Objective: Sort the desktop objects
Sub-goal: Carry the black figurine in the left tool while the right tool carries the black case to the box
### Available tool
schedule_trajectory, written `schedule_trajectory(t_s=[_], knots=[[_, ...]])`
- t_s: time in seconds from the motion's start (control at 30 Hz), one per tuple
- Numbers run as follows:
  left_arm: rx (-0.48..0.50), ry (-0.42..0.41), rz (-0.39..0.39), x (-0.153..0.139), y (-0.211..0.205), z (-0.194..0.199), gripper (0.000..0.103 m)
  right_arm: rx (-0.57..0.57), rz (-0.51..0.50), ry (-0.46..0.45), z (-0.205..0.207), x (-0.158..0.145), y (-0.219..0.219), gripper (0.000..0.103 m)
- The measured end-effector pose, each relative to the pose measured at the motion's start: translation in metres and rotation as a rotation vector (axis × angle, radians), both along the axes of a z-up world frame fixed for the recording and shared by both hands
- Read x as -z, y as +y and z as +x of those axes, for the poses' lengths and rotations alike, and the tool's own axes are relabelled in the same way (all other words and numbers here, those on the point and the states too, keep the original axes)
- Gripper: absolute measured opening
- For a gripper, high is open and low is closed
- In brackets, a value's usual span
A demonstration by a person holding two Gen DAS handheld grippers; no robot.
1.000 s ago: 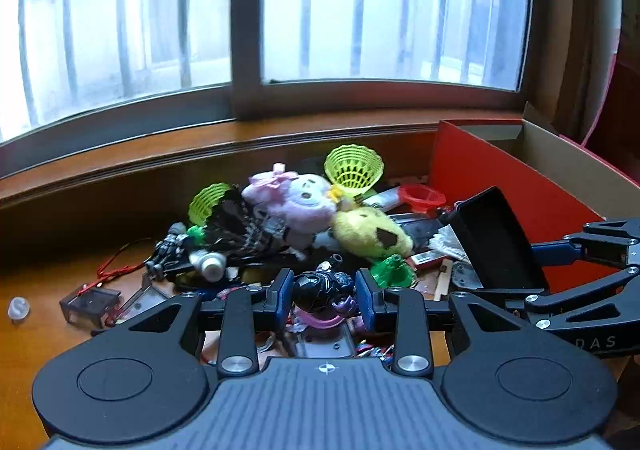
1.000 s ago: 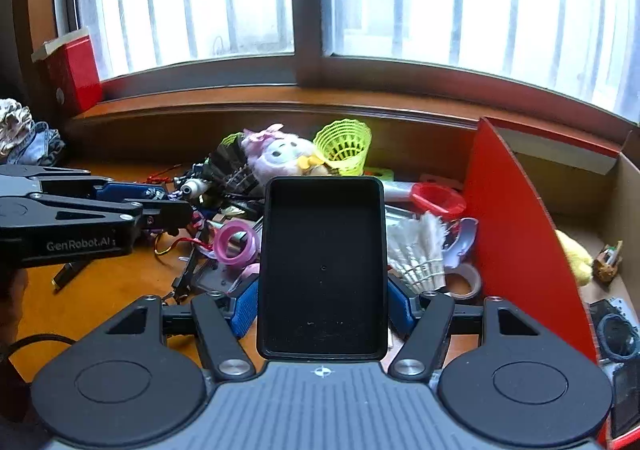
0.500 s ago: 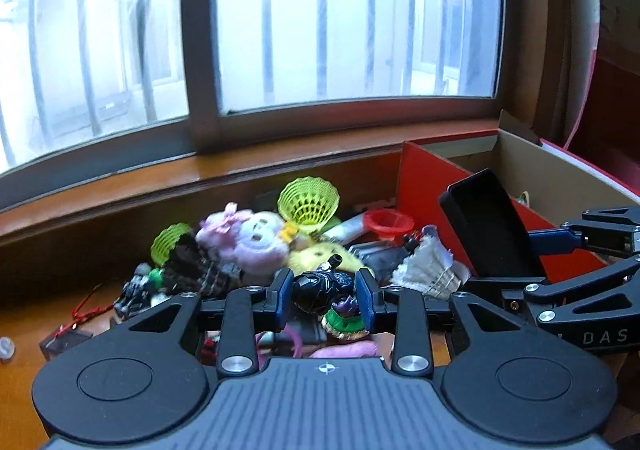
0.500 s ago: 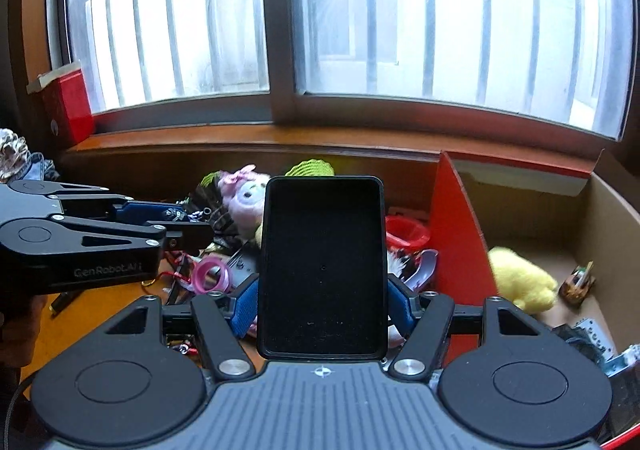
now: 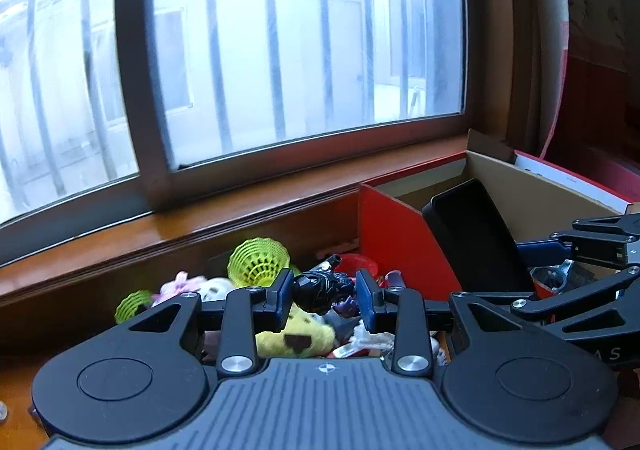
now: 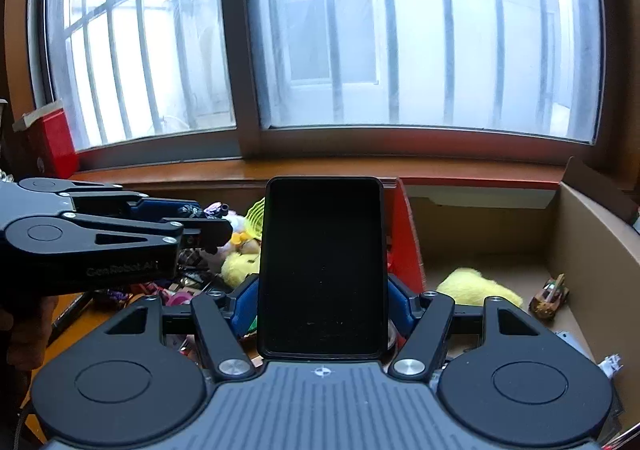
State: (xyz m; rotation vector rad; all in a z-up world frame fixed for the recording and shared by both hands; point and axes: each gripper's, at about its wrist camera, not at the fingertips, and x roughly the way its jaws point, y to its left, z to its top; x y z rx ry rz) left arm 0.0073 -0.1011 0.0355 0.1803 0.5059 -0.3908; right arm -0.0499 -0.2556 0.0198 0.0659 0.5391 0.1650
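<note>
**Grippers hold a figurine and a tray above the toy pile**

Clutter of toys covers the wooden desk under a barred window. The left gripper (image 5: 325, 296) hangs above that pile, its jaws closed narrowly on a small black figurine (image 5: 320, 289) pinched between the blue pads. In the right wrist view the same gripper (image 6: 208, 228) reaches in from the left, the dark toy showing at its tip, with a person's hand (image 6: 24, 324) partly visible below it at the frame edge.

The right gripper (image 6: 322, 306) grips a black rectangular tray (image 6: 322, 266), its jaws set fairly wide against the tray's two long sides. The tray stands upright, its hollow face toward the camera. From the left wrist view the tray (image 5: 476, 234) sits tilted in front of the cardboard box (image 5: 400, 226), at the box's red wall.

Beneath the left gripper lie a yellow plush (image 5: 298, 336), a green mesh shuttlecock (image 5: 258, 262), a second smaller green one (image 5: 132, 304) and a pink plush (image 5: 184, 286), mostly hidden behind the gripper body.

The box (image 6: 580, 234) is open at the right of the pile. On its floor rest another yellow plush (image 6: 474, 286) and, near the far right wall, a small brown toy (image 6: 548, 296), well apart from each other.
</note>
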Motion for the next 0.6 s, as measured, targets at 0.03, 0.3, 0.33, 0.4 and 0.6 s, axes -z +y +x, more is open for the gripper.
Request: schedule_trajectory(t_s=[0.03, 0.3, 0.33, 0.4, 0.6], knots=[[0.004, -0.002, -0.001, -0.001, -0.003, 0.001, 0.035, 0.003, 0.001, -0.005, 0.000, -0.001, -0.003, 0.067], [0.041, -0.032, -0.005, -0.009, -0.033, 0.005, 0.035, 0.028, 0.030, -0.037, 0.002, -0.008, -0.030, 0.067], [0.046, -0.036, -0.006, -0.010, -0.037, 0.004, 0.035, 0.031, 0.031, -0.040, 0.001, -0.008, -0.033, 0.067], [0.056, -0.044, -0.008, -0.012, -0.045, 0.003, 0.035, 0.037, 0.028, -0.046, 0.001, -0.009, -0.039, 0.067], [0.073, -0.060, -0.015, -0.014, -0.069, 0.002, 0.035, 0.055, 0.021, -0.065, -0.005, -0.012, -0.061, 0.067]])
